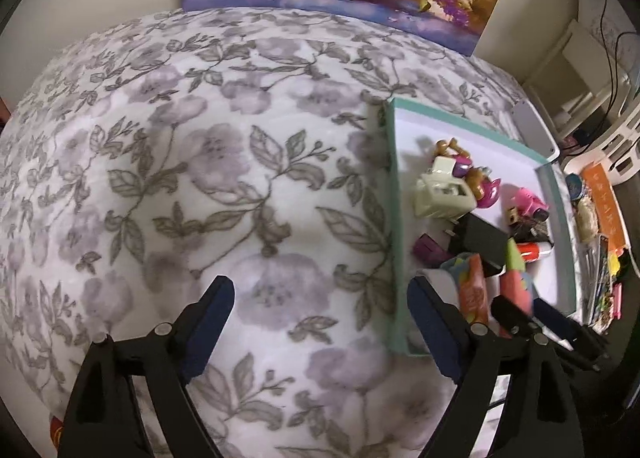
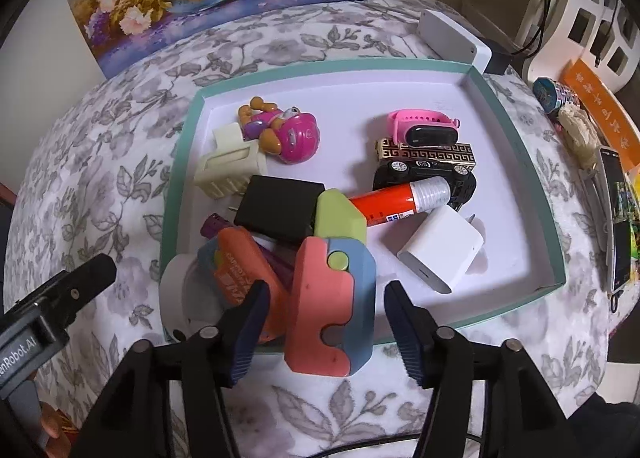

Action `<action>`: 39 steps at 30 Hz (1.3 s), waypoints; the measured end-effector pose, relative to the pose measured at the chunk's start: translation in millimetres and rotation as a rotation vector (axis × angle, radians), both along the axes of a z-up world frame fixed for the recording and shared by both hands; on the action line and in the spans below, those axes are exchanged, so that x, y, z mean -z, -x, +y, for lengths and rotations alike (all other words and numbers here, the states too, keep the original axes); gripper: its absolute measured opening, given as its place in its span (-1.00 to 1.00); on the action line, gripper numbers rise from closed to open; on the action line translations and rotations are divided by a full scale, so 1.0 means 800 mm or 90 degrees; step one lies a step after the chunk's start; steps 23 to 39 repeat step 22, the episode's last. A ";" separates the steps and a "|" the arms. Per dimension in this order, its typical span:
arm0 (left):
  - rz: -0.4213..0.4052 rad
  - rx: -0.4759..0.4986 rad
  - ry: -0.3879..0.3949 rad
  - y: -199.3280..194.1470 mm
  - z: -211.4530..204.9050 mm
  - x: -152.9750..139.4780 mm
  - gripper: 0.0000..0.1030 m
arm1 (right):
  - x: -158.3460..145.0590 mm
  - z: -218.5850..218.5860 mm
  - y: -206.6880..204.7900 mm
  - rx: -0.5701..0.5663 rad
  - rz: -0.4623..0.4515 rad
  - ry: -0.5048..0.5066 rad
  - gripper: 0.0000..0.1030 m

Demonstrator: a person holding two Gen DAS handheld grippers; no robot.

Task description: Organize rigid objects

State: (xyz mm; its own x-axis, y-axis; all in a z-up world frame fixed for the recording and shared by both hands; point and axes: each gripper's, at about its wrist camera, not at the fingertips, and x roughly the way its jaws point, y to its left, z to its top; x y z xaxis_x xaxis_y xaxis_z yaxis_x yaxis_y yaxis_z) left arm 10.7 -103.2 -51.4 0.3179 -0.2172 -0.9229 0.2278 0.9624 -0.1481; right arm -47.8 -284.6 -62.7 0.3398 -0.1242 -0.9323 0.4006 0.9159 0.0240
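Toy (image 2: pixel 332 298) leans on the tray's (image 2: pixel 516 138) near rim between the spread right gripper's (image 2: pixel 324 322) fingers, untouched; lift clear before retreating, while the left gripper (image 1: pixel 320 322), also spread, hovers left of it.

One teal tray (image 2: pixel 516 146) ahead of the right gripper (image 2: pixel 324 322) holds two chargers, a black one (image 2: pixel 280 210) and a white one (image 2: pixel 440 254), plus one cream hair claw (image 2: pixel 230 172), one pink pup figure (image 2: pixel 280 130), one pink watch (image 2: pixel 424 126) and one black-and-gold toy car (image 2: pixel 426 166). There is also one orange glue stick (image 2: pixel 400 198), one purple piece (image 2: pixel 218 226), one orange toy (image 2: pixel 240 270) and one multicoloured block (image 2: pixel 332 278) nearest that gripper. Two grippers show in all, the left gripper (image 1: pixel 320 322) being the second.
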 end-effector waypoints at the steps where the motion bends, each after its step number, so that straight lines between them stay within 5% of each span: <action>1: -0.005 0.000 -0.011 0.002 0.002 0.000 0.85 | -0.001 0.001 0.001 -0.002 -0.002 0.001 0.31; 9: -0.015 0.001 -0.039 0.009 0.018 -0.001 0.85 | -0.010 0.012 0.008 -0.007 -0.021 0.008 0.60; 14: -0.032 -0.002 -0.046 0.014 0.024 -0.008 0.85 | -0.015 0.017 0.012 -0.010 -0.033 0.014 1.00; 21: -0.079 -0.015 -0.072 0.028 0.036 -0.024 0.85 | -0.028 0.023 0.021 -0.011 -0.057 0.022 1.00; 39: -0.081 -0.016 -0.069 0.028 0.038 -0.025 0.85 | -0.029 0.024 0.021 -0.012 -0.059 0.023 1.00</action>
